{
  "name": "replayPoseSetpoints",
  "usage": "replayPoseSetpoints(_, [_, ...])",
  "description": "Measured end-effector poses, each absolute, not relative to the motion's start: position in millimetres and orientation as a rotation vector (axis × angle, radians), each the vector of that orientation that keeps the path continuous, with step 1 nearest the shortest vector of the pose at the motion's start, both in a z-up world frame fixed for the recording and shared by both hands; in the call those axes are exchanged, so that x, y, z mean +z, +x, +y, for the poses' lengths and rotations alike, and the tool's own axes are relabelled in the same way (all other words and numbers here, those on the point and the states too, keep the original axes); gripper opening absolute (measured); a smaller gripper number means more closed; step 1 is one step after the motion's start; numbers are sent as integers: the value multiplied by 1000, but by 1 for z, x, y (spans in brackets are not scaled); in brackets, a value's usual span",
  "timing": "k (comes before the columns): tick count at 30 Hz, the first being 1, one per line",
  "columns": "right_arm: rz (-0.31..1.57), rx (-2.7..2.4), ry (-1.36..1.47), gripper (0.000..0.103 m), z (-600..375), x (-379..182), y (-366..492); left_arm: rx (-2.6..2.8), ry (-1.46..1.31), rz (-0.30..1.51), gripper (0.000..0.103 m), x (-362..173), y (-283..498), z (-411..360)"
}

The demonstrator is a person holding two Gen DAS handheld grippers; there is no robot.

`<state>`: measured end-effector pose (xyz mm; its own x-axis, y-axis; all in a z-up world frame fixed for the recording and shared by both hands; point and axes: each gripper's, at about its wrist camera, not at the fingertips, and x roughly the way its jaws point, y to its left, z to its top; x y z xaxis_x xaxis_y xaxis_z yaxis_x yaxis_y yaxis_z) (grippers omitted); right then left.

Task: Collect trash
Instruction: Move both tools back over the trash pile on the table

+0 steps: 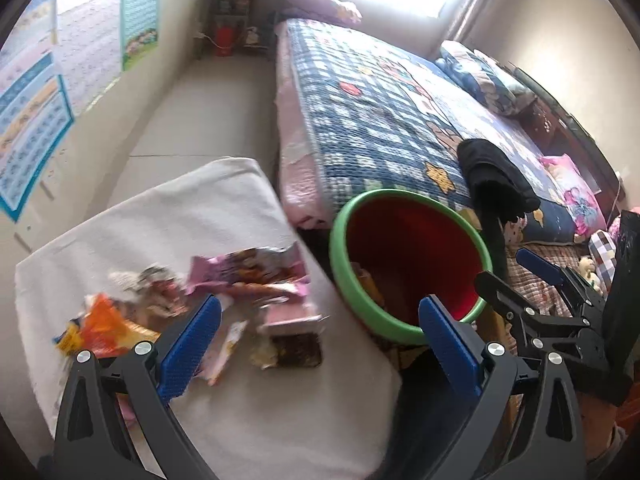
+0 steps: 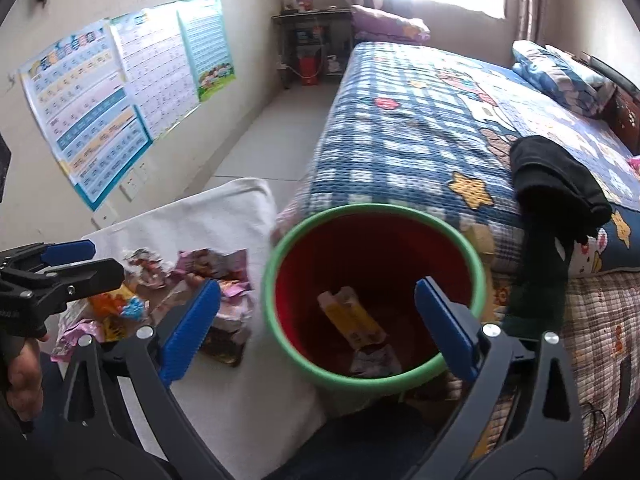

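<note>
My left hand-held gripper [image 1: 320, 340] spread wide, empty, over wrappers [image 1: 224, 296] near tabletop [image 1: 240, 420] right edge. My right hand-held gripper [image 2: 320, 328] also released, above bin [image 2: 280, 320]; yellow wrapper [image 2: 352, 316] inside.

Left gripper [image 1: 320, 340]: black angular plastic arms, round silver screw heads at the pivots, blue ribbed pads on the fingers [image 1: 188, 348]. Right gripper [image 2: 316, 332]: same build, black frame, silver screws, blue textured pads [image 2: 188, 336]. Bare hand [image 2: 24, 368] on the left unit's black handle.
</note>
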<state>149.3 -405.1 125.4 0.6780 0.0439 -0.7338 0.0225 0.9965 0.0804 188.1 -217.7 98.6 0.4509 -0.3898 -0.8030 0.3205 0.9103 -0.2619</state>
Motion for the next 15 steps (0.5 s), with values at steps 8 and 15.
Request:
replayPoseSetpoints(8, [843, 83, 51, 97, -351, 121, 144, -325, -123, 1002, 95, 89, 155, -148])
replayPoseSetpoints(15, [872, 152, 15, 98, -305, 112, 140, -234, -173, 1039, 95, 65, 130, -89])
